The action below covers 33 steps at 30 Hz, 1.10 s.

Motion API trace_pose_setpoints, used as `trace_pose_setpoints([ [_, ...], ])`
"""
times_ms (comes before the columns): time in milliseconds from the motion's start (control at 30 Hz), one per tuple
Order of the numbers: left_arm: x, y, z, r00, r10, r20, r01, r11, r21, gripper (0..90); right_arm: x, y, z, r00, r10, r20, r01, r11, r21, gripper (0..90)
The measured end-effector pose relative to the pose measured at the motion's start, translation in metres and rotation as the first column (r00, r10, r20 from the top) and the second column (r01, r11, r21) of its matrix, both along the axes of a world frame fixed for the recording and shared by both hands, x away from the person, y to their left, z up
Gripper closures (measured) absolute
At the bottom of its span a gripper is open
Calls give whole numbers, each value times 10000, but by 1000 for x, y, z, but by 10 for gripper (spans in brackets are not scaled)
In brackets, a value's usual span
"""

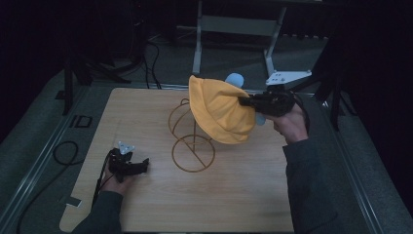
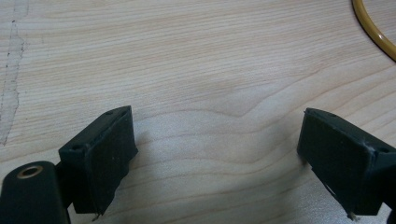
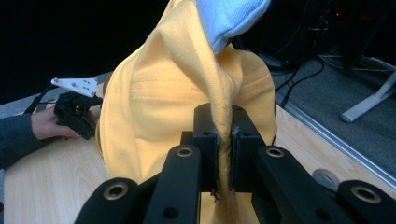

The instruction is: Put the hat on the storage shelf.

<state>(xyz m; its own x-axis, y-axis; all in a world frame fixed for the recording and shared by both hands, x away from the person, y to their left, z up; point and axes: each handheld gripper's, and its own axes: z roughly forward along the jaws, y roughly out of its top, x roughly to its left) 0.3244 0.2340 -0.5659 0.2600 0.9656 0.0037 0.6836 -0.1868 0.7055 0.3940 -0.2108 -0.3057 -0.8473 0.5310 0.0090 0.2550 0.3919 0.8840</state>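
We see the right tool (image 1: 242, 101) clamped on a fold of a yellow cloth hat (image 1: 219, 109), which hangs in the air above the far middle of the wooden tabletop (image 1: 146, 117); in the right gripper view the fabric is pinched tight between the two black jaws, and the hat (image 3: 154, 116) spreads out beyond them. A pale blue piece (image 1: 234, 79) sits at the top of the hat, just above the grip, and shows as light blue ribbed cloth (image 3: 229, 18) in the right gripper view. Directly under and beside the hat stands a gold wire stand (image 1: 193, 146) with a round base ring resting on the tabletop and a curved loop rising on its left; the hat's lower edge overlaps the stand's upright, so the stand lies close in the way below it. Our left tool (image 1: 141, 166) rests low on the near left of the tabletop, well apart from the hat, its jaws standing wide with bare wood between them; a curve of the stand's ring (image 2: 373, 32) shows at the top right corner of its own view. Black cables (image 1: 63, 151) lie on the grey floor to the left, and a metal frame (image 1: 234, 29) stands beyond the far edge.
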Motion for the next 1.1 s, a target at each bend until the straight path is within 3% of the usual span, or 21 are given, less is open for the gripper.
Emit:
trace_pose_setpoints([
  [600, 0, 0, 0, 10000, 4, 6, -4, 10000, -9, 115, 6, 44, 18, 9982, 588, 124, -575, 9946, -865, 833],
  [933, 0, 0, 0, 10000, 13, 23, -13, 10000, -25, 115, 6, 87, 23, 9929, 1155, 267, -1084, 9759, -1893, 800],
  [1100, 0, 0, 0, 10000, 11, 24, -11, 10000, -28, 115, 6, 103, 24, 9908, 1289, 403, -1184, 9726, -2003, 752],
])
